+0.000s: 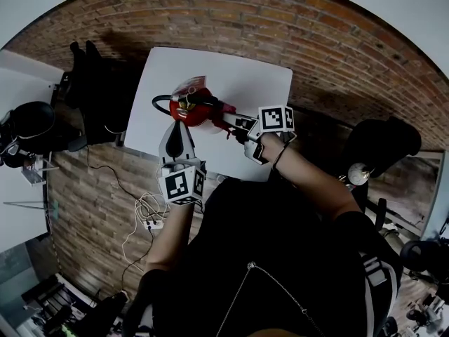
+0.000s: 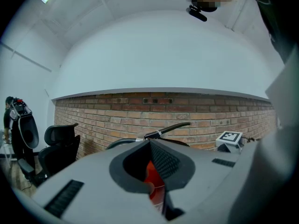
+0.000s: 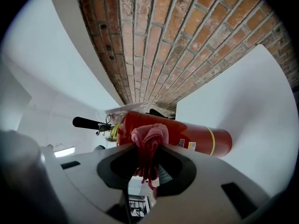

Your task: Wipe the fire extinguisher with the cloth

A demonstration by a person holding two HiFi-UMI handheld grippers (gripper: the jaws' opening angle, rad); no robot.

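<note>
1. The fire extinguisher [image 3: 187, 134] stands upright on the white table [image 1: 245, 83]; its labels are too small to read.
2. Your right gripper [image 3: 145, 147] reaches from the side, jaws closed on the pink cloth [image 3: 148, 136], which lies against the red body.
3. Your left gripper [image 2: 150, 146] points at it, jaws together, gripping nothing.

The left tool [image 2: 150, 147] fills the lower view, its jaws drawn nearly together. The red fire extinguisher [image 2: 153, 178] shows through the slit, its black lever [image 2: 170, 129] at 12 o'clock. Office chair [image 2: 58, 148] at 9, marker cube [image 2: 230, 138] at 3, brick wall [image 2: 117, 113] behind.
</note>
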